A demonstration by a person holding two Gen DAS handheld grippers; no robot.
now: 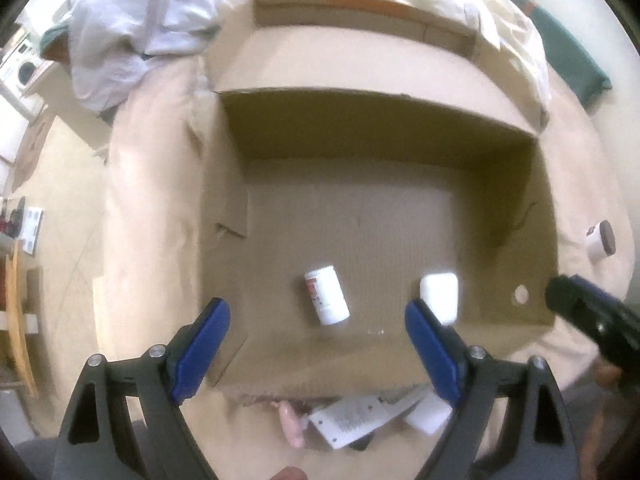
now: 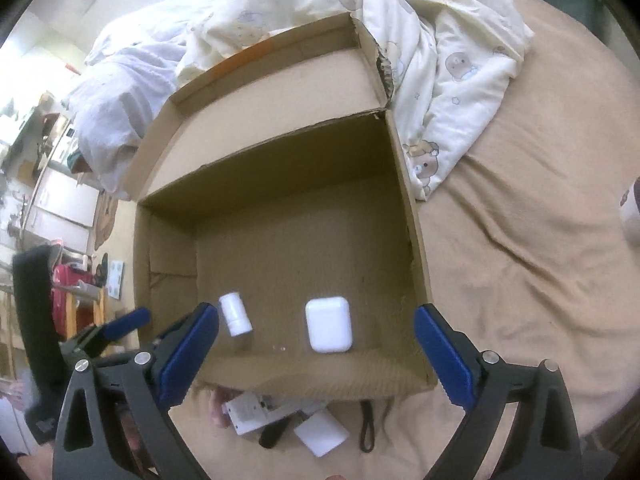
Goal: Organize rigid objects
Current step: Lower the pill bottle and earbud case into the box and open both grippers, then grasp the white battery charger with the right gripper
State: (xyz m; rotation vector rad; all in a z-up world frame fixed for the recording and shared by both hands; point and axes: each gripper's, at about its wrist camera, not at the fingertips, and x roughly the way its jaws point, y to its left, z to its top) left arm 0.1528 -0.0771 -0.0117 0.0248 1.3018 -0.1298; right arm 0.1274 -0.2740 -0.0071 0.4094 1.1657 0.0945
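Both tongs hang spread wide and hold nothing: the left gripper and the right gripper hover over the near edge of the cardboard box.

Nearest the person, outside the box on the tan bedspread, lies a small heap still to be sorted: a flat white card-like item, a white block, a dark strap and a pink piece.

To do this step well, the person should probably take one item at a time, closing on its narrow sides, and start with the white block, which lies clear of the rest.

Inside the box, near its front wall, a white pill bottle lies on its side and a white earbud case lies flat, well apart. New items should go beside them, not on top.

Farther right on the bedspread rests a white round object with a dark face.
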